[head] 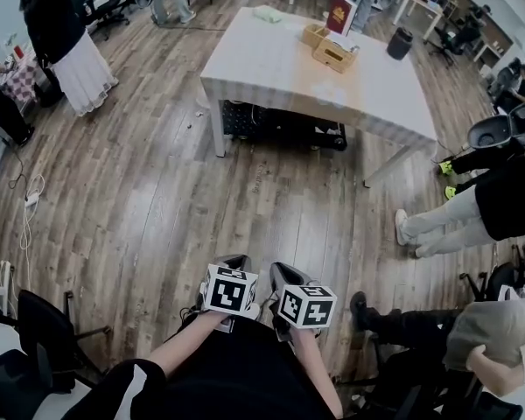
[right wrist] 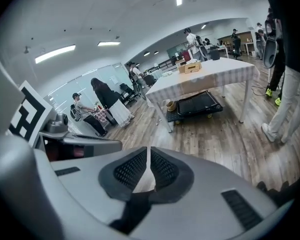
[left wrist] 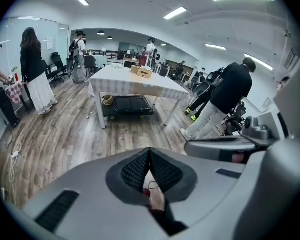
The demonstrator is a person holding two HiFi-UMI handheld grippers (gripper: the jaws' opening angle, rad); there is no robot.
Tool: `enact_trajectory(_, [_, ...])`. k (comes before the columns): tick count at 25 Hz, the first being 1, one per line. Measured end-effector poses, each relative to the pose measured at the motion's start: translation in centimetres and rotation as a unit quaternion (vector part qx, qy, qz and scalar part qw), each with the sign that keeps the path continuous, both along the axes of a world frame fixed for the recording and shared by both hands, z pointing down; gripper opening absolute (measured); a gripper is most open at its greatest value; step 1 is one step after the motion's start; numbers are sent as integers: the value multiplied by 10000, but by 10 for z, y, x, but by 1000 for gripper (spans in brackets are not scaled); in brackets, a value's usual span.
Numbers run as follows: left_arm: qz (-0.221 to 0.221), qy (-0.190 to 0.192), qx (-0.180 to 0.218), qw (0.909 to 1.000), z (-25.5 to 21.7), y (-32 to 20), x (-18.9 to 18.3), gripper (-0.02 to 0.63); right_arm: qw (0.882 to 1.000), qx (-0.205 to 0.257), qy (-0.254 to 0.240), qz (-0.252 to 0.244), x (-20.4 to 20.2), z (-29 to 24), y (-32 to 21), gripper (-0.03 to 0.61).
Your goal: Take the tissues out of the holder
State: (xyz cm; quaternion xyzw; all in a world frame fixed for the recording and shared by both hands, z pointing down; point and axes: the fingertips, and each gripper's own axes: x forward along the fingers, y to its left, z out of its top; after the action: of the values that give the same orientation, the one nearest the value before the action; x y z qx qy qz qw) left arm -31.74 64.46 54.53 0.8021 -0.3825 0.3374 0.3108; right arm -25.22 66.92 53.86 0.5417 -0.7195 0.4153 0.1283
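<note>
The left gripper point(left wrist: 149, 153) had its jaws closed: the ribbed pads met at the tips, with only a narrow wedge-shaped gap behind them and nothing held. The right gripper point(right wrist: 148, 151) was in the same condition, with its jaws closed tip to tip and empty. In the head view both grippers were held close to the person's body at the bottom of the frame, side by side, with their marker cubes uppermost, above the wooden floor point(head: 157, 199).

The tissue holder point(head: 335, 56), a light wooden box, stood on the white tabletop point(head: 271, 64) well apart from both grippers, across an open stretch of floor. Its contents were too small to make out. A second wooden box point(head: 315, 34) sat just beside it, and a red upright item point(head: 339, 13) stood behind the pair. A pale folded cloth point(head: 267, 13) lay near the far edge of the tabletop. A low black cart point(head: 284, 125) was parked under the table.

A person in a black top and white skirt point(head: 66, 46) stood at the left of the room. Another person in a black top and pale trousers point(head: 494, 204) was at the right.
</note>
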Motion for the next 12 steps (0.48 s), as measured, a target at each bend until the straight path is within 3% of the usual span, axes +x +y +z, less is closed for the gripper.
enact_trajectory(5, [52, -95, -94, 9999, 8, -11, 1, -2, 9998, 26, -182, 12, 2, 2, -15, 25])
enact_trajectory(12, [288, -9, -98, 9995, 7, -67, 29, -2, 9996, -61, -252, 122, 20, 0, -54, 75])
